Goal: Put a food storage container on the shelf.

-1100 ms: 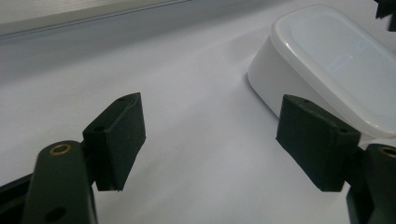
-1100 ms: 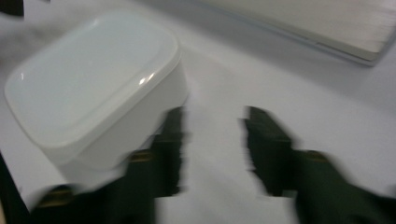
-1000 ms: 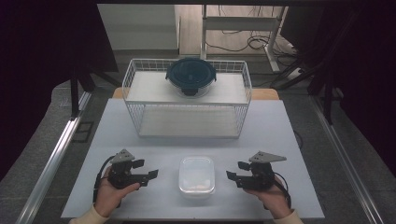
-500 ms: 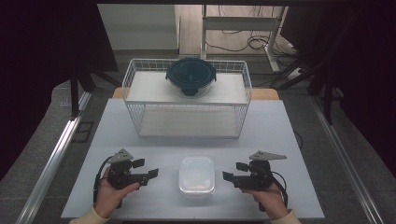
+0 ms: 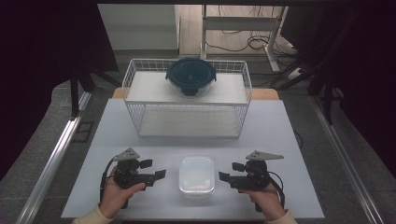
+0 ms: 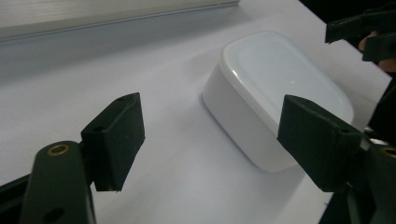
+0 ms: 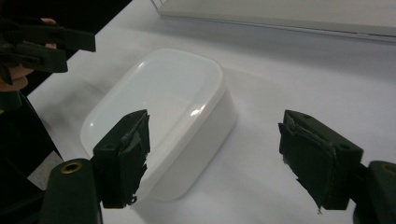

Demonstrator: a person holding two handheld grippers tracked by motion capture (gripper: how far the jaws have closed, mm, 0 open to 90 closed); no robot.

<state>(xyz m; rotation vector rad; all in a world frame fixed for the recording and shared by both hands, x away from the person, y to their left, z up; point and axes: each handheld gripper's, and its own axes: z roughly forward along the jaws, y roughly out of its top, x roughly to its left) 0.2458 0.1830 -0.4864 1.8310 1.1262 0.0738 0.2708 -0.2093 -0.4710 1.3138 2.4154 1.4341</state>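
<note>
A white rectangular lidded container [image 5: 197, 175] lies on the table near the front edge, between my two grippers. My left gripper [image 5: 154, 169] rests to its left, pointing at it, with the jaws wide open and nothing between them. In the left gripper view the container [image 6: 275, 88] lies just ahead of the open left gripper [image 6: 212, 121]. My right gripper [image 5: 230, 171] points at the container from the right. Its jaws have just been opening and hold nothing. Beyond the open right gripper [image 7: 219, 149], the container [image 7: 159, 112] sits slightly to the left.
A white wire basket rack [image 5: 187, 100] stands at the back of the pale table [image 5: 280, 135]. On its upper shelf sits a round container with a dark blue lid [image 5: 191, 75]. Dark floor and metal rails flank the table.
The right gripper's jaws stand a little wider than a second ago and it has edged slightly toward the container. The left gripper and the container have stayed put.
</note>
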